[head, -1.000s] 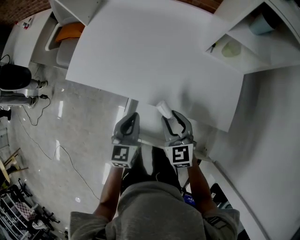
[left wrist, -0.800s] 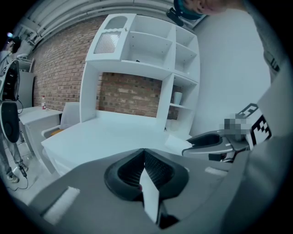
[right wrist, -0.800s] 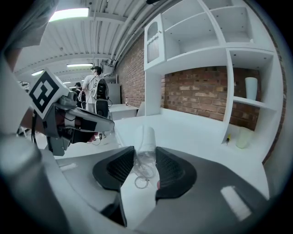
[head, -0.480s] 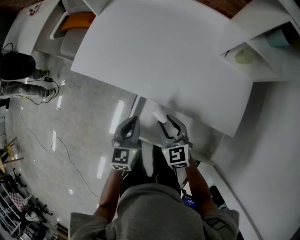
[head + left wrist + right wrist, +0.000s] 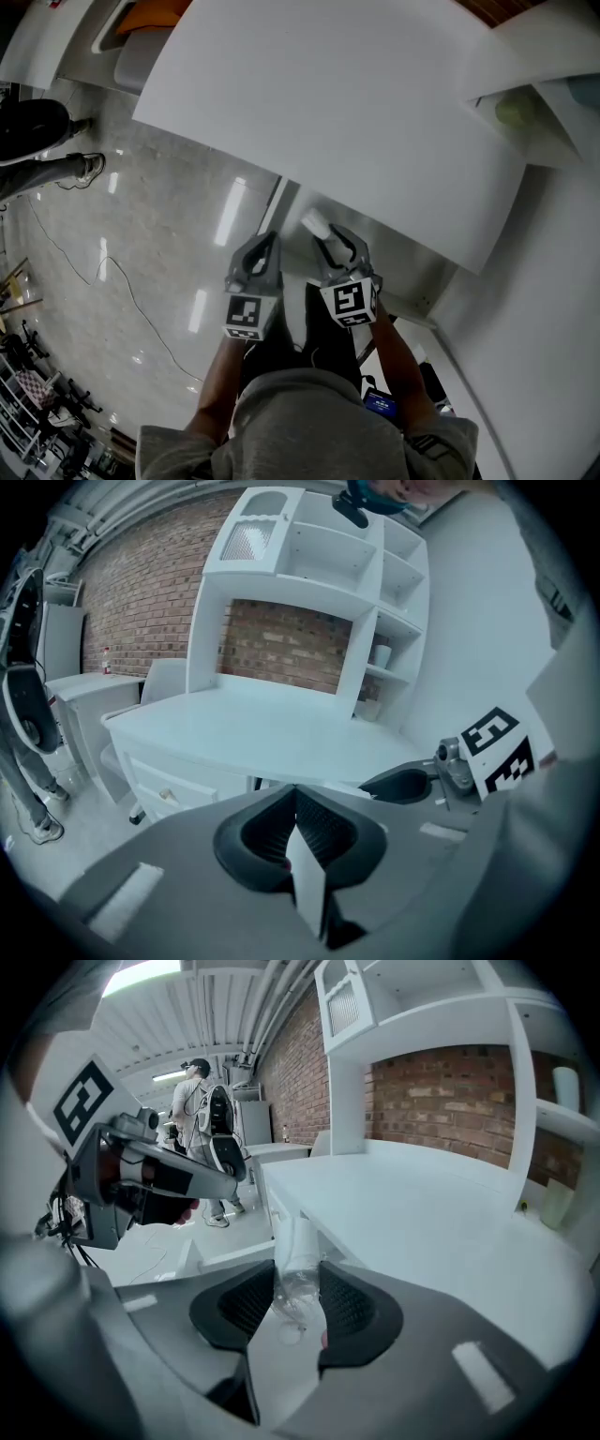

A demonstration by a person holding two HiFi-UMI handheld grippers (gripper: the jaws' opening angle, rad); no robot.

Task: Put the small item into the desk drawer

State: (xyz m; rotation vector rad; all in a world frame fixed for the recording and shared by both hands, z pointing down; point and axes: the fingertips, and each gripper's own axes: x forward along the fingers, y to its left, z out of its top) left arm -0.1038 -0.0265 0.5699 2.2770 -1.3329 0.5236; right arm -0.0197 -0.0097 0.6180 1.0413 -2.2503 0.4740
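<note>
Right claw (image 5: 330, 242) pinches the clear item (image 5: 316, 223), which juts past its tips toward the desk (image 5: 356, 112) edge ahead. Left claw (image 5: 262, 246), just beside it, is pressed together with nothing between.

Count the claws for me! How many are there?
2. The left claw, shut and empty, is beside the right claw, which grips a small clear bottle near the desk edge.

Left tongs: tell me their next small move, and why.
Probably ease the left tongs, shut and empty, toward the small knob on the white desk's closed drawer and open them around it. The right tongs are clamped on the small clear plastic bottle, so only the left can pull the drawer out.
</note>
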